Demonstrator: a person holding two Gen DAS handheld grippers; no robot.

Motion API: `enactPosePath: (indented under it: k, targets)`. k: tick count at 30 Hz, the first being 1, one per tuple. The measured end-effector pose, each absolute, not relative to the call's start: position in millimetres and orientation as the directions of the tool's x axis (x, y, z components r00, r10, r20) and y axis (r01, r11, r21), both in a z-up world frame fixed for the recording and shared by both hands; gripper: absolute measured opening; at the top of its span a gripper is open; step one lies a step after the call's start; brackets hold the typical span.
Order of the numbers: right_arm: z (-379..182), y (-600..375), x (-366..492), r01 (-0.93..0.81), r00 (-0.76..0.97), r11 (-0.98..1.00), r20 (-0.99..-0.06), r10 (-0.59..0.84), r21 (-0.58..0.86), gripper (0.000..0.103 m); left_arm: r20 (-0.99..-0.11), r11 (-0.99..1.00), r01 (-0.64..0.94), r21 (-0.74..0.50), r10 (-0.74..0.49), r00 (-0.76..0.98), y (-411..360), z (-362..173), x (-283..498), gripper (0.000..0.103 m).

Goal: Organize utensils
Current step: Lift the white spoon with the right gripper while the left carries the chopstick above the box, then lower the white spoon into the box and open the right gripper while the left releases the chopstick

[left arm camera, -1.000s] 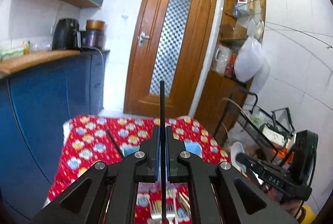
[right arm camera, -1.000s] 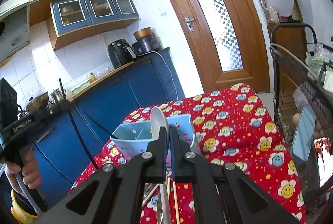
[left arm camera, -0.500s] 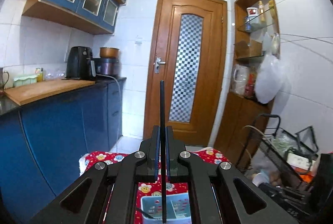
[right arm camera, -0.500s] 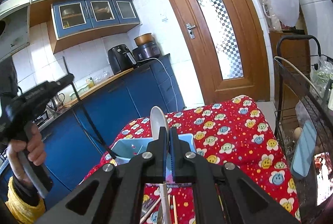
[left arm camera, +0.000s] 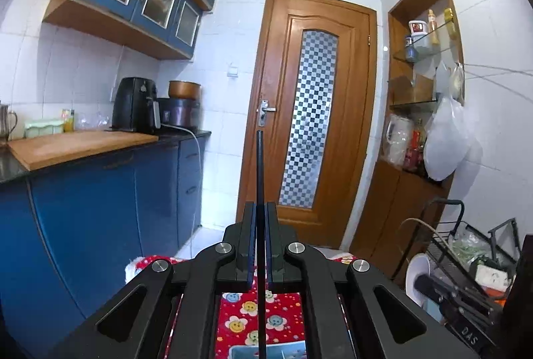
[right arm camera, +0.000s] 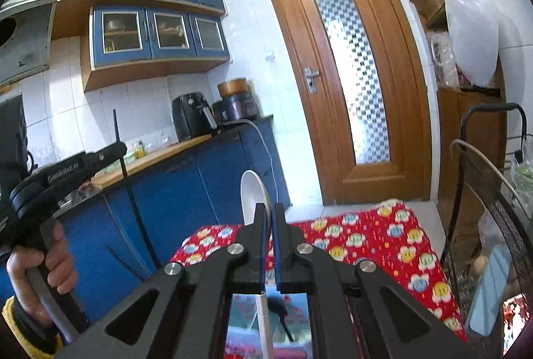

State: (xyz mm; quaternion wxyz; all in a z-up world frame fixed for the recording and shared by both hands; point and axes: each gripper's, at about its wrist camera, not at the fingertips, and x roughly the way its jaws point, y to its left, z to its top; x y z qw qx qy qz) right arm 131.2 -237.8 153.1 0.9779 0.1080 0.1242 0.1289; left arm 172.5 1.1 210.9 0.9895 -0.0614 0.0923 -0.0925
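My left gripper (left arm camera: 261, 209) is shut on a thin black chopstick (left arm camera: 260, 165) that stands upright between the pads. In the right wrist view the same left gripper (right arm camera: 111, 152) shows at the left, held by a hand (right arm camera: 36, 265), with the chopstick (right arm camera: 133, 202) hanging down from it. My right gripper (right arm camera: 270, 209) is shut on a white spoon (right arm camera: 253, 195), bowl up and handle down. Under both grippers a light-blue organizer (right arm camera: 245, 305) sits on the table with the red flowered cloth (right arm camera: 366, 242).
Blue cabinets (left arm camera: 100, 209) with a wooden countertop run along the left. A wooden door (left arm camera: 309, 125) stands straight ahead. A black wire rack (right arm camera: 493, 192) stands at the table's right side, with a phone (right arm camera: 486, 285) leaning in it. A white bag (left arm camera: 443, 145) hangs on the right wall.
Both grippers have risen and tipped upward, each still gripping its utensil. The table and organizer have slid to the bottom of both views.
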Motion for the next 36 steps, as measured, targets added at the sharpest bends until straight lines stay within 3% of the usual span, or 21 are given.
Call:
enactPosePath:
  k: [9, 22, 28, 36]
  targets:
    - [124, -233, 173, -0.189, 0.963, 0.952, -0.144, 0.228, 0.242, 0.004, -0.213, 0.979, 0.134, -0.154, -0.166, 0.963, -1, 179, 190, 0.004]
    - [85, -230, 186, -0.19, 0.935, 0.949, -0.248, 0.253, 0.252, 0.007, -0.305, 0.972, 0.204, -0.115, -0.229, 0.924, -4, 149, 195, 0.006]
    - [93, -234, 172, -0.185, 0.935, 0.938, -0.243, 0.26, 0.292, 0.017, -0.33, 0.963, 0.255, -0.088, -0.27, 0.905, -9, 149, 188, 0.032]
    - [111, -240, 141, -0.185, 0.937, 0.937, -0.235, 0.259, 0.297, 0.019, -0.342, 0.954, 0.293, -0.065, -0.297, 0.892, -13, 154, 172, 0.038]
